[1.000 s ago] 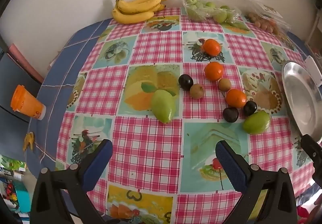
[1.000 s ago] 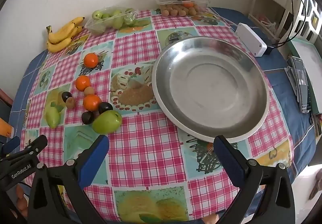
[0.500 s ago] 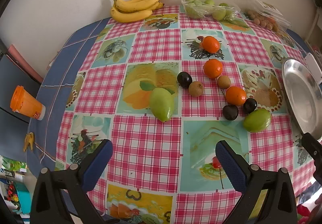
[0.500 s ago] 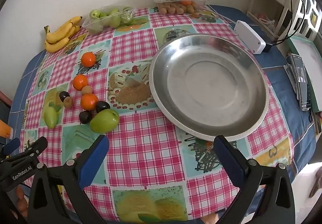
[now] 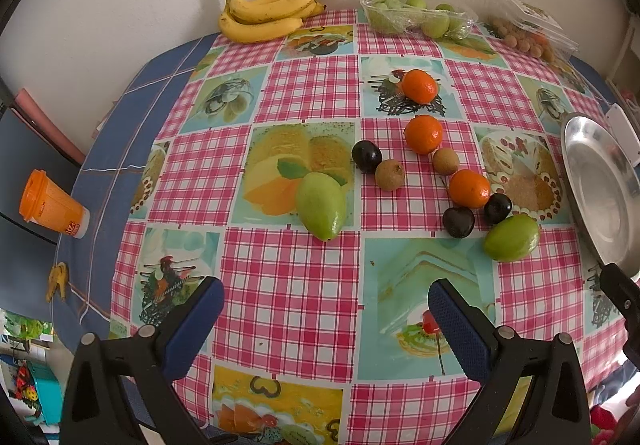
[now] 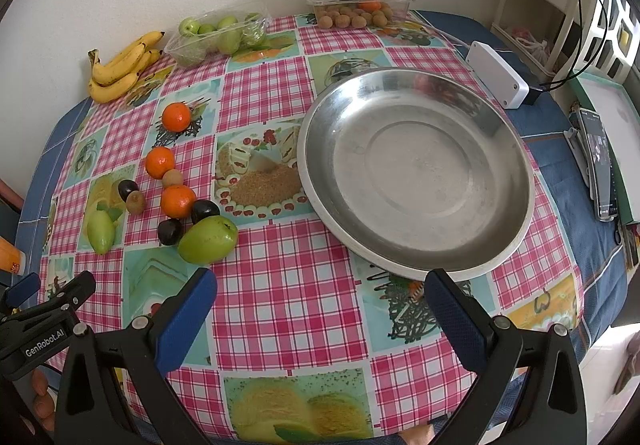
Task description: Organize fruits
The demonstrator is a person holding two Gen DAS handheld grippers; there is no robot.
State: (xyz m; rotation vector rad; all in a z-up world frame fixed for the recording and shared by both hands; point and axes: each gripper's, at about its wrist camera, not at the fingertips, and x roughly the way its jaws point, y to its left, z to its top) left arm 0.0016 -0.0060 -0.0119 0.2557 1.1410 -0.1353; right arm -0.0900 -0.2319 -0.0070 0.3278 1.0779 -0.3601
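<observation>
Steel, bare and shining, the wide dish [image 6: 416,173] is lying just ahead of the right gripper [image 6: 320,309] with nothing in it, so the sorting is judged to be only beginning. Both tools are hanging released above the near edge of the checked tablecloth [image 5: 288,285], their blue pads spread wide and gripping nothing; the left gripper [image 5: 326,319] is facing the loose fruit directly. Ahead of it, a pointed green fruit [image 5: 321,205] is lying nearest, with a dark plum [image 5: 366,156] and a brown kiwi [image 5: 389,175] just beyond. Further to its right, three oranges [image 5: 423,134] are forming a loose line, mixed with a second kiwi [image 5: 445,161], two more plums [image 5: 458,222] and a rounder green fruit [image 5: 511,237] that is sitting closest to the dish rim. Far ahead, against the wall, bananas [image 5: 268,15] and two clear packs [image 5: 416,13] are waiting untouched. Every loose piece appears still to be placed.
</observation>
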